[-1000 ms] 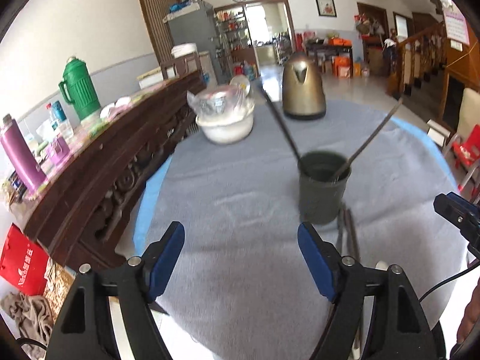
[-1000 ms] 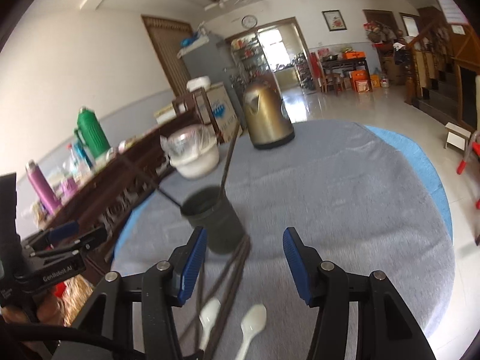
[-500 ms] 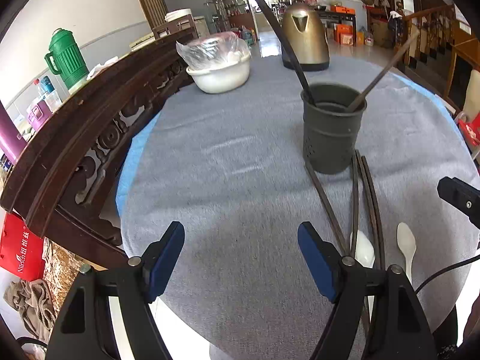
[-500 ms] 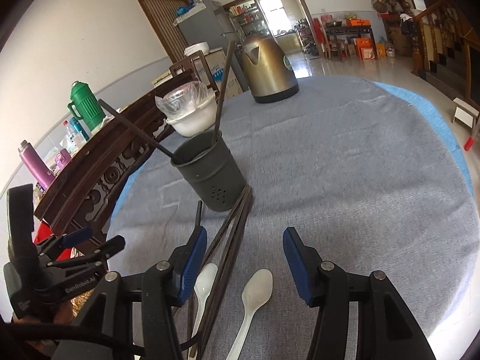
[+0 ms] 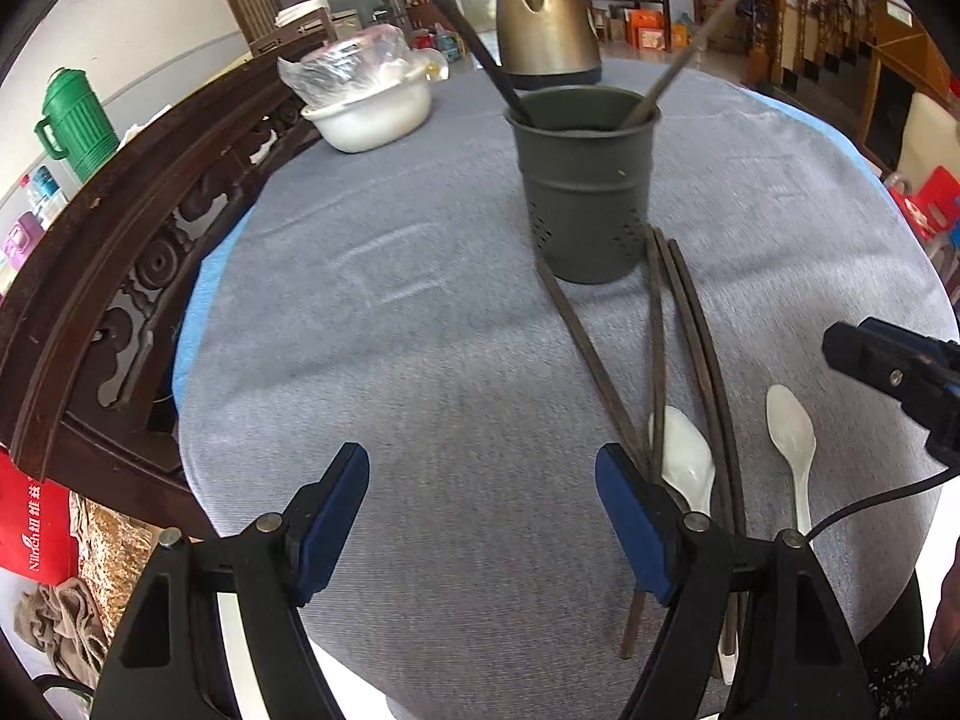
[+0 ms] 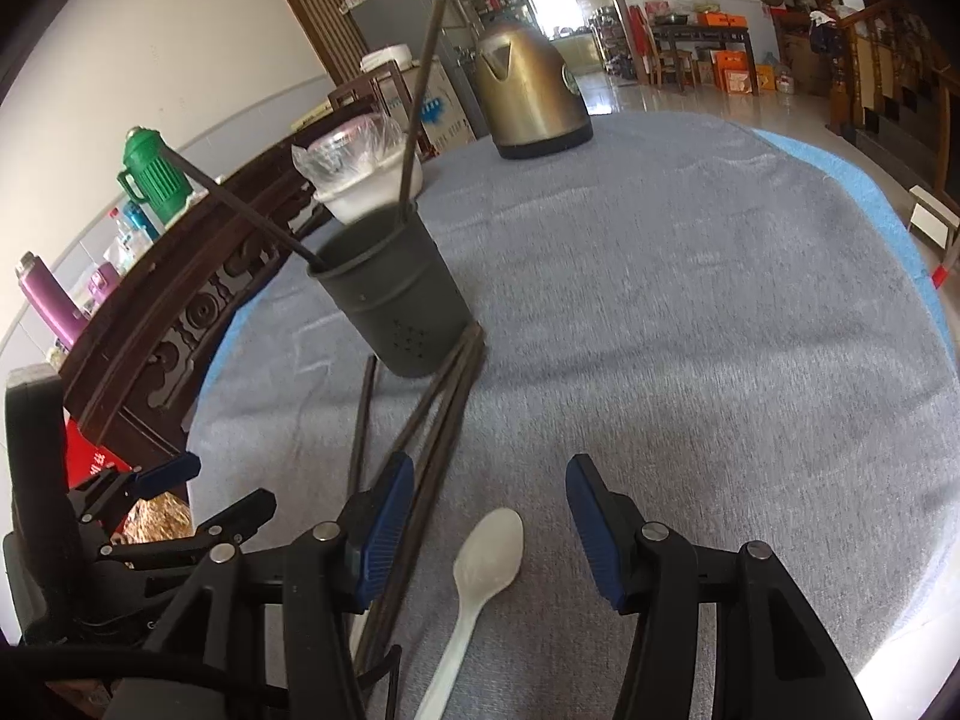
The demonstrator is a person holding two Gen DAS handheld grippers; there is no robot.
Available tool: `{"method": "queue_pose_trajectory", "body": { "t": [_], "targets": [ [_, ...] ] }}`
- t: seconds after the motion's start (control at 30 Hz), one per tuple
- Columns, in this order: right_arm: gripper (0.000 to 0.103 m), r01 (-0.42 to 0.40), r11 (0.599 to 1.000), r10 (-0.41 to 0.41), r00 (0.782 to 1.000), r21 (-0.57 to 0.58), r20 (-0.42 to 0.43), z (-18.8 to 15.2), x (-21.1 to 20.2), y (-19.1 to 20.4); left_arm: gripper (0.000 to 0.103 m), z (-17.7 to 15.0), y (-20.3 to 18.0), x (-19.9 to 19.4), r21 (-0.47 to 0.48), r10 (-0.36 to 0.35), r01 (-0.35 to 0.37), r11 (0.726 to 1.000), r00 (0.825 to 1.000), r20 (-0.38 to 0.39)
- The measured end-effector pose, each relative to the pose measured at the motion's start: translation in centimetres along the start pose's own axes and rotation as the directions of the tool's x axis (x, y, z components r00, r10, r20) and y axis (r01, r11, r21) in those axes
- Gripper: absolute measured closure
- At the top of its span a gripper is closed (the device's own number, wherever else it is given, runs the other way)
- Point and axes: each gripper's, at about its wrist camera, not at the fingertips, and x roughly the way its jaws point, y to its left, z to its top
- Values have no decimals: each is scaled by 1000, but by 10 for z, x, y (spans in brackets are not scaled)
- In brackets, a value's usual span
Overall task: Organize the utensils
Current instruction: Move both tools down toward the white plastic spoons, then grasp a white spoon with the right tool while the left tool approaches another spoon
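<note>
Large domestic room behind: tiled floor, staircase at right, carved dark wooden bench [image 5: 120, 228] along the left. Worktop [image 6: 690, 300] round, under a grey cloth, carrying a brass-coloured kettle [image 6: 528, 96], a covered white bowl [image 5: 372, 102] and the dark utensil holder [image 5: 585, 180], which already held two chopsticks. Loose chopsticks [image 5: 690, 324] lay on the cloth, long axes running from the holder's base toward the person. Two white spoons beside them: one spoon [image 5: 687, 462] tangled among the sticks, the other spoon [image 6: 486, 552] lying free, handle toward the person. Right gripper [image 6: 489, 516] hovered over it, fingers wide, bowl between them, probably not yet touching. Left gripper [image 5: 480, 492] was farther off, fingers wide, empty.
</note>
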Motion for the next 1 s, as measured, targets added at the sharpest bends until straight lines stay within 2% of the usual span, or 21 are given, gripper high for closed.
{"method": "queue_pose_trajectory", "body": {
  "t": [0.33,0.57,0.73,0.9,1.0],
  "targets": [
    [46,9,1000,-9,999,16,-54,-6,9,-9,25,-2,-2,9,-2,-6,6,1000,1000,-24],
    [46,12,1000,-14,994,-22,-112,-11,20,-3,25,-6,5,17,-20,-8,7,1000,999,-50],
    [46,28,997,-39,984,-67,-176,-18,33,5,25,-8,17,25,-64,-38,32,997,995,-87],
    [44,75,982,-105,980,-172,-167,-24,36,19,25,-4,18,24,-89,-91,83,993,992,-89],
    [44,101,962,-143,978,-252,-151,-29,38,25,25,-1,12,18,-62,-107,103,993,992,-64]
  ]
}}
